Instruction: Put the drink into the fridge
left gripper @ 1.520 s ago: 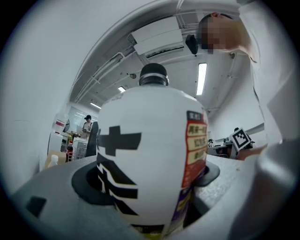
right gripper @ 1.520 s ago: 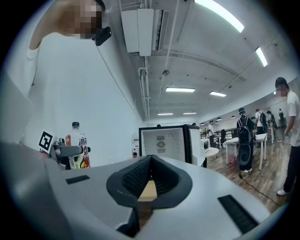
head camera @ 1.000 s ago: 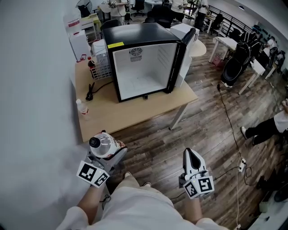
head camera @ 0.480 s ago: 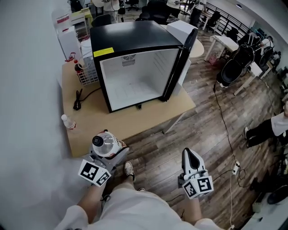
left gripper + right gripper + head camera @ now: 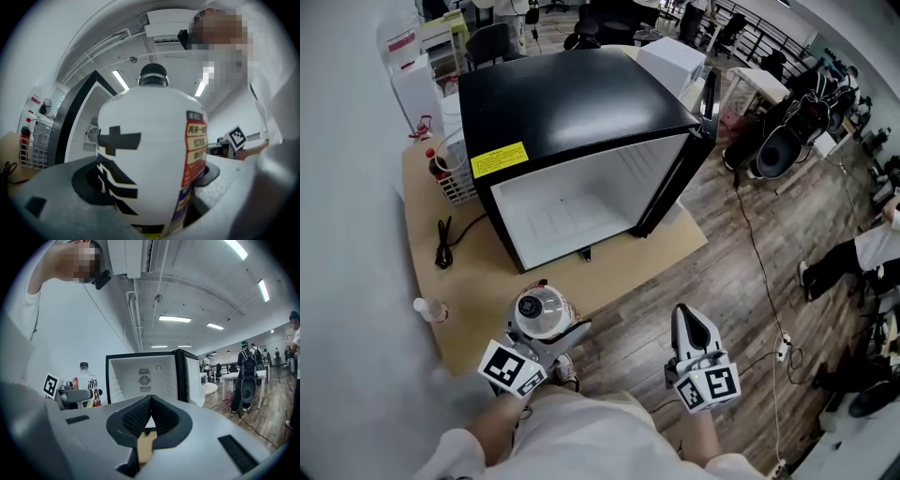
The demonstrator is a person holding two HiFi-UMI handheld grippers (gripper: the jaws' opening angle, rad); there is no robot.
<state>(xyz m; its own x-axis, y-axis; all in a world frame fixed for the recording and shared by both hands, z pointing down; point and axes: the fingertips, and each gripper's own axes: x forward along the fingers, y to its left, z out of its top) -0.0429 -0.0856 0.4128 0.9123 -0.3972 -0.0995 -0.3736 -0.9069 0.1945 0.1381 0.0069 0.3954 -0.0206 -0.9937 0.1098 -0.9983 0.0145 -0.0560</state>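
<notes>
the jaws of the left gripper (image 5: 551, 336) are clamped on the drink (image 5: 150, 164), which is held upright in front of the open fridge (image 5: 572, 122); the jaws of the right gripper (image 5: 691, 323) are pressed together on nothing. the pickup is judged done, and the placing inside is left. two grippers, one held drink, one fridge and one small bottle (image 5: 427, 309) on the table (image 5: 478, 281) are counted.

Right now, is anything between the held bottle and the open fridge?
Nothing visible does. The left gripper holds the bottle near the edge of the table; the fridge looks empty, its door swung aside, with bare wood in front.
</notes>
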